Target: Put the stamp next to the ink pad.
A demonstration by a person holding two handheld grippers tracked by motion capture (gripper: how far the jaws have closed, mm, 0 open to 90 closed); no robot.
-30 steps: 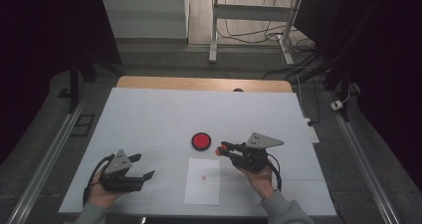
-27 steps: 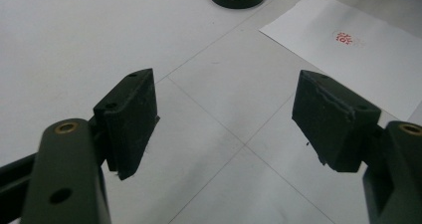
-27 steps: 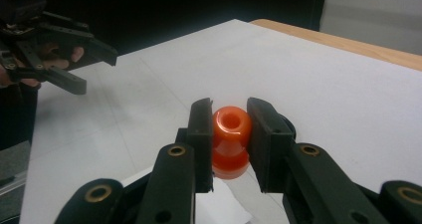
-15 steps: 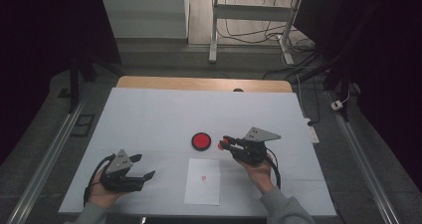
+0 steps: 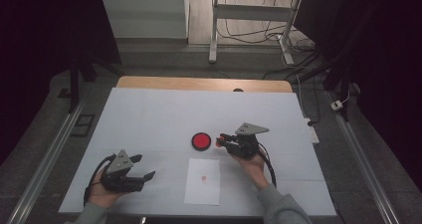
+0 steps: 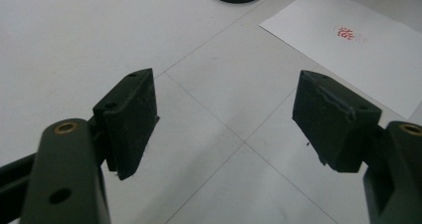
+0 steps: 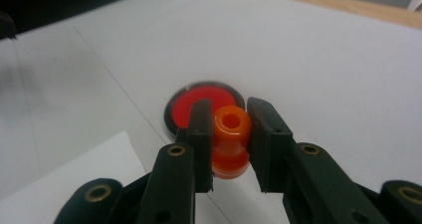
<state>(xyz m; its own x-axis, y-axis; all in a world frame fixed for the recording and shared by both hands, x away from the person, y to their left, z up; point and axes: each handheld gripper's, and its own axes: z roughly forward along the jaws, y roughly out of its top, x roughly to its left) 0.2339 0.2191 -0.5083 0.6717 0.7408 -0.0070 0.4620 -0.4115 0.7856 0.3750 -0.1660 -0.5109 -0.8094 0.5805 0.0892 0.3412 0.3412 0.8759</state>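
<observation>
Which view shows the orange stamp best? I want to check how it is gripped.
The right gripper view: the orange stamp sits close up, clamped between the right gripper jaws, just short of the red ink pad. The high view shows it small and partly hidden; the left gripper view gives nothing useful on it.

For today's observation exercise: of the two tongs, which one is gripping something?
The right tongs, clamped on the orange stamp; the left tongs stand open, empty.

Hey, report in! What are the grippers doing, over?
Right gripper shut on orange stamp, beside the red ink pad. Left gripper open, empty. Stamped paper nearby; nothing blocking.
</observation>
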